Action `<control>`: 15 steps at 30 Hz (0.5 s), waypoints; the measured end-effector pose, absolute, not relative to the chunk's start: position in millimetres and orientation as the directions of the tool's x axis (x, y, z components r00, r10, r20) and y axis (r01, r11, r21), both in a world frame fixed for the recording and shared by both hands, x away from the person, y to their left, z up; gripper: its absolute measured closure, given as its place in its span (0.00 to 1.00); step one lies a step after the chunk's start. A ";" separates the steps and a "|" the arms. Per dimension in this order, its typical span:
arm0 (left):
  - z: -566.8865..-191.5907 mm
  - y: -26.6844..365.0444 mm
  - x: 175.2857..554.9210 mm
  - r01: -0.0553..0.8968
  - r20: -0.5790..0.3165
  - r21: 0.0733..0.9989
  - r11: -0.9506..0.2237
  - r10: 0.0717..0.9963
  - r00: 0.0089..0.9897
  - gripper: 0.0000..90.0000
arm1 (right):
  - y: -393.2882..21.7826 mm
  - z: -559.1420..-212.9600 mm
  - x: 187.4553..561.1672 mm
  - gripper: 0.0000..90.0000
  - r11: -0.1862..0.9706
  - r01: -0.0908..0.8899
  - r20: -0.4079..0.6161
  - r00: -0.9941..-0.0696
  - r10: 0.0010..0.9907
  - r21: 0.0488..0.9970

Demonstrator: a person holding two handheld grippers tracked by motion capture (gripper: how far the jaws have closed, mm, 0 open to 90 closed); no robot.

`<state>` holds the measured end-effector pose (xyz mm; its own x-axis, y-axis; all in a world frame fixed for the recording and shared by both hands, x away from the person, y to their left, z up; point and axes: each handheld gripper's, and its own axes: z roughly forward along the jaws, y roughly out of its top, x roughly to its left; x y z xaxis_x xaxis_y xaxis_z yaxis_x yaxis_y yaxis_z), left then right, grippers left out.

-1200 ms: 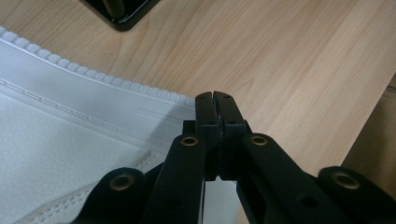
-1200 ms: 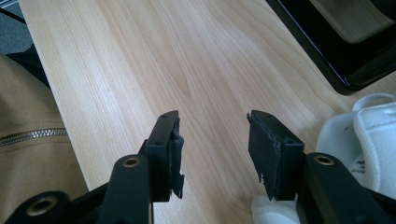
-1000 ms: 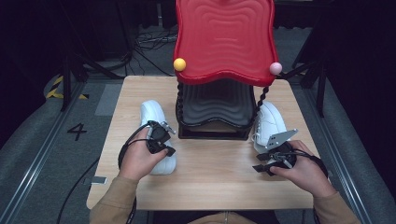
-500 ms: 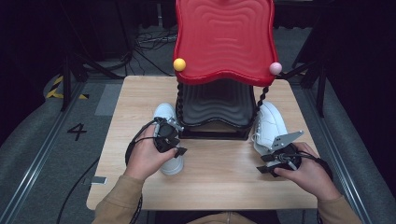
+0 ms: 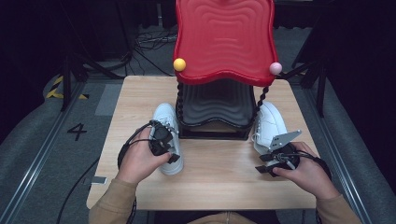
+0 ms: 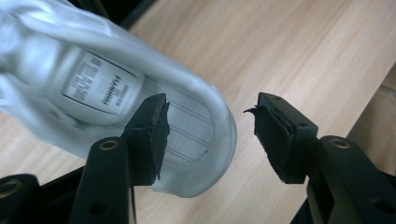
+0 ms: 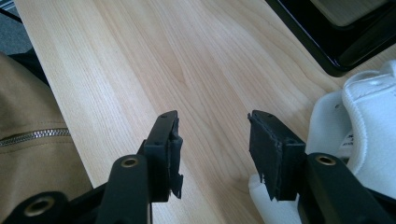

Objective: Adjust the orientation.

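A white left shoe (image 5: 166, 117) lies on the wooden table (image 5: 219, 186), toe by the black base (image 5: 214, 108) of a red-topped rack (image 5: 223, 37). My left gripper (image 5: 171, 153) hovers over its heel. Its jaws have just been opening and stand open. In the left gripper view the shoe's heel (image 6: 196, 140) lies between the jaws of the left gripper (image 6: 208, 122), no pad pressing on it. A white right shoe (image 5: 269, 122) lies right of the rack. My right gripper (image 5: 264, 164) is open beside its heel (image 7: 369, 116), with bare table between the jaws of the right gripper (image 7: 212, 135).
The rack has twisted black posts with a yellow ball (image 5: 179, 64) and a pink ball (image 5: 275, 68) at the red top's corners. It takes up the table's far middle. Grey floor with a rail (image 5: 37, 172) and cables lies to the left.
The left shoe has shifted a little right, closer to the rack's base, with my left hand. The left jaws have opened off it. The right hand has stayed put.
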<state>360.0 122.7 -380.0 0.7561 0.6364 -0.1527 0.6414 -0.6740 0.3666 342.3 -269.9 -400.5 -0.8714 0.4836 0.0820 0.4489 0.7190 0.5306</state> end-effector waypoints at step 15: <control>-417.1 109.3 370.7 0.648 -0.199 0.240 -0.723 0.617 0.761 0.59 | -269.5 -400.6 342.1 0.59 0.722 0.446 0.079 -0.873 0.482 0.529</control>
<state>370.7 109.3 -417.1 0.7613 0.6173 -0.1986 0.6484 -0.7226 0.2396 342.1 -269.5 -400.6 -0.8726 0.4820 0.0786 0.4464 0.7219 0.5288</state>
